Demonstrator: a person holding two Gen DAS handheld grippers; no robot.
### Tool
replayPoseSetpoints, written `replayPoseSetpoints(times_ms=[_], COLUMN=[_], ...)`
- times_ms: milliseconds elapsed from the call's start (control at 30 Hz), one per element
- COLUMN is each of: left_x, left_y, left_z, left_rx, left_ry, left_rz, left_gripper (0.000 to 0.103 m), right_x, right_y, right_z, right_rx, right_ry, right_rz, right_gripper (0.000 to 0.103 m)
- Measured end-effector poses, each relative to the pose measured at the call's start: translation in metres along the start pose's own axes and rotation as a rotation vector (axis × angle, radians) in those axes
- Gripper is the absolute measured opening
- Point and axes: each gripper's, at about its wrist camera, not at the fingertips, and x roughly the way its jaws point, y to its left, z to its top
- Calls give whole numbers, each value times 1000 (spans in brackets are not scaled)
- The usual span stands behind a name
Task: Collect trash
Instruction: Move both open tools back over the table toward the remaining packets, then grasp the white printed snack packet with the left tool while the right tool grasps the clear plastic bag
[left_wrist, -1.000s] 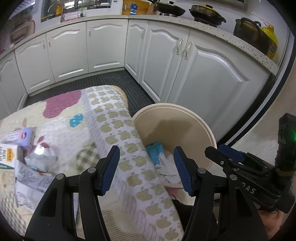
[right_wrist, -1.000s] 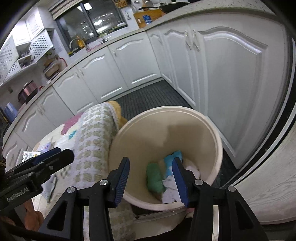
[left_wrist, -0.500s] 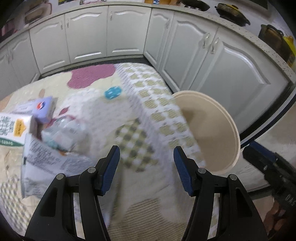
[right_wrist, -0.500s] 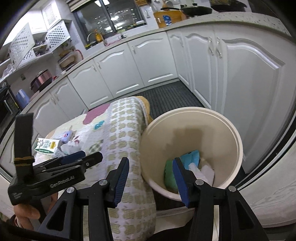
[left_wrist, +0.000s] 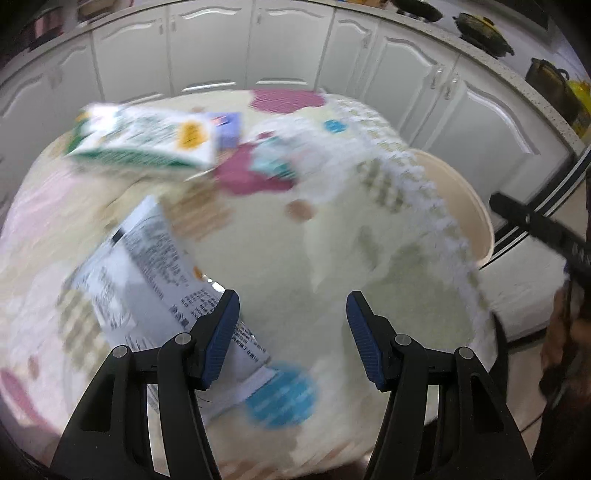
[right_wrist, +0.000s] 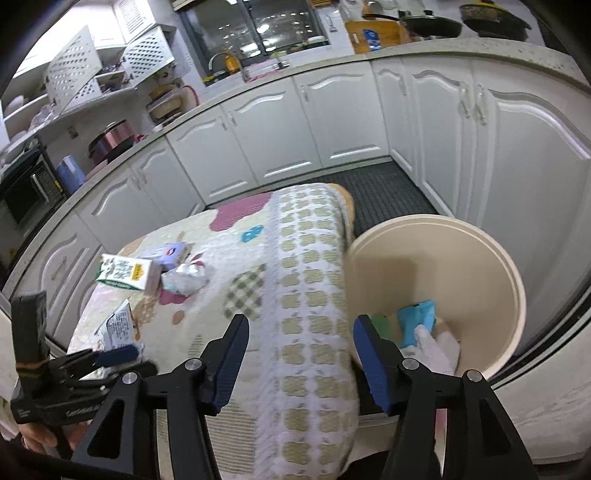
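My left gripper is open and empty, low over the patterned tablecloth, its left finger just above a white printed wrapper. Farther back lie a green-and-white milk carton, a purple packet and a crumpled wrapper. My right gripper is open and empty over the table's right edge, beside the beige bin. The bin holds a blue packet, a green item and white tissue. The carton, crumpled wrapper and left gripper show in the right wrist view.
White kitchen cabinets curve around the table and bin. A dark ribbed floor mat lies behind the table. The bin rim stands at the table's right edge. Pots stand on the counter.
My left gripper has swung left from over the bin to over the table, toward the white wrapper; its view is blurred. My right gripper has drawn back and left from the bin.
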Motion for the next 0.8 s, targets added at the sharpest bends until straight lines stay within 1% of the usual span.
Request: replayPoseSetpoints(times_ms=[100,200,267,367,400,533,567,633,700,733,800], left_x=[-16,-36,-48,-59,-61,-66,-67,-67,-62,-59,-53], left_y=[21,40,47,56,60,73,79,85,91,94,101], left_z=[-12,-21,-24,-28,-28,-25,-26,-26,-25,-25,-24], left_rx=[-43,-100,-116,-124,-129,-157,-170,-192,-219,-235,-275], left_ry=[-8,-40,-69,-98,-103,-110,-116,-124,-123,-120,-115], left_rz=[4,-27,-45,-71,-74,-34,-13,21,55,64,60], left_gripper=[59,59,60,69,70,70,70,70,71,71,72], right_x=[8,16,21,31,33,44,48,59,72,81,94], right_y=[13,27,38,55,60,81,87,98,107,112,118], right_z=[-3,-3,-4,-4,-4,-2,-2,1,5,9,13], right_rx=[-19,-38,-55,-83,-92,-135,-151,-186,-216,-231,-244], right_ry=[23,41,52,74,78,87,85,90,102,112,123], right_rz=[22,46,66,91,97,125,132,131,133,133,134], right_gripper=[61,61,62,66,66,66,68,74,76,76,76])
